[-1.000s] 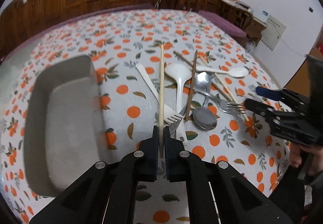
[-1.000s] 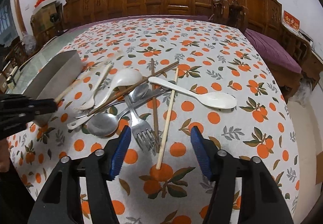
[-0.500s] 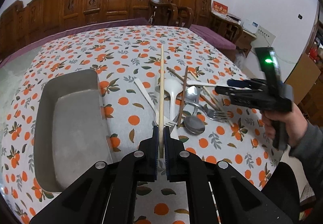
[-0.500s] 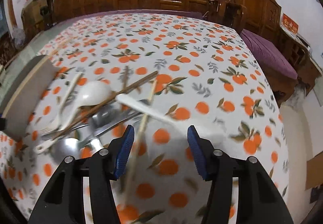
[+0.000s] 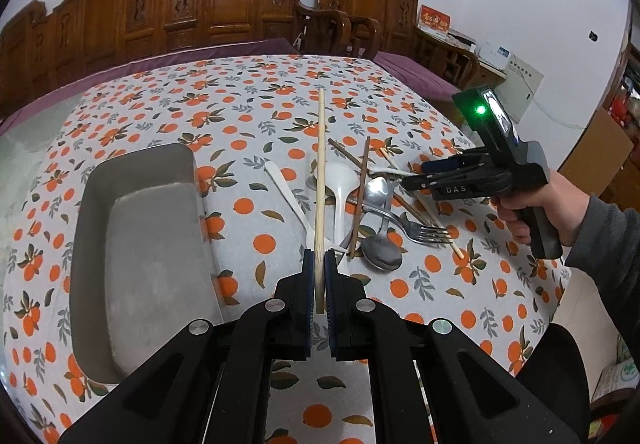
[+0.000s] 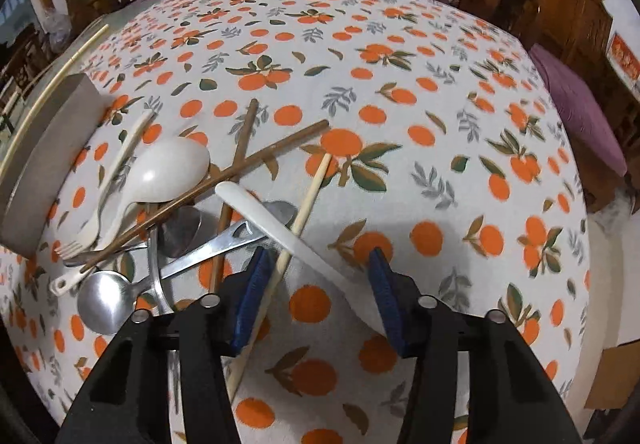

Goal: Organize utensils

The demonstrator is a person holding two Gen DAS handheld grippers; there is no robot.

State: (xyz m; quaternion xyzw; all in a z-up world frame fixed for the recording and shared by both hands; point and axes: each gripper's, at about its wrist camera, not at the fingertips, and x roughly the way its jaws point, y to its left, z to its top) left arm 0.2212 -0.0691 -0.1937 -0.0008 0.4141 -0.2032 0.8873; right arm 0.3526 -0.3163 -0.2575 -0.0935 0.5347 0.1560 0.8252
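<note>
My left gripper (image 5: pixel 319 264) is shut on a pale wooden chopstick (image 5: pixel 320 179) and holds it above the table, pointing away, to the right of the grey tray (image 5: pixel 136 244). The pile of utensils lies beyond: a white ladle spoon (image 5: pixel 340 179), a white plastic fork (image 5: pixel 288 199), dark brown chopsticks (image 5: pixel 360 195), a metal fork (image 5: pixel 416 228) and a metal spoon (image 5: pixel 380 256). My right gripper (image 6: pixel 320 296) is open, low over the pile, its jaws either side of a white spoon handle (image 6: pixel 280 228) and a second pale chopstick (image 6: pixel 304 211). It also shows in the left wrist view (image 5: pixel 424 175).
The grey tray (image 6: pixel 44 163) sits at the left of the round table with the orange-print cloth (image 6: pixel 400 83). Carved wooden chairs (image 5: pixel 224 3) stand behind the table. The table edge drops off at the right, by a purple cushion (image 6: pixel 580 115).
My left gripper has lifted and pulled back with the chopstick. My right gripper has moved forward and down over the pile, still open.
</note>
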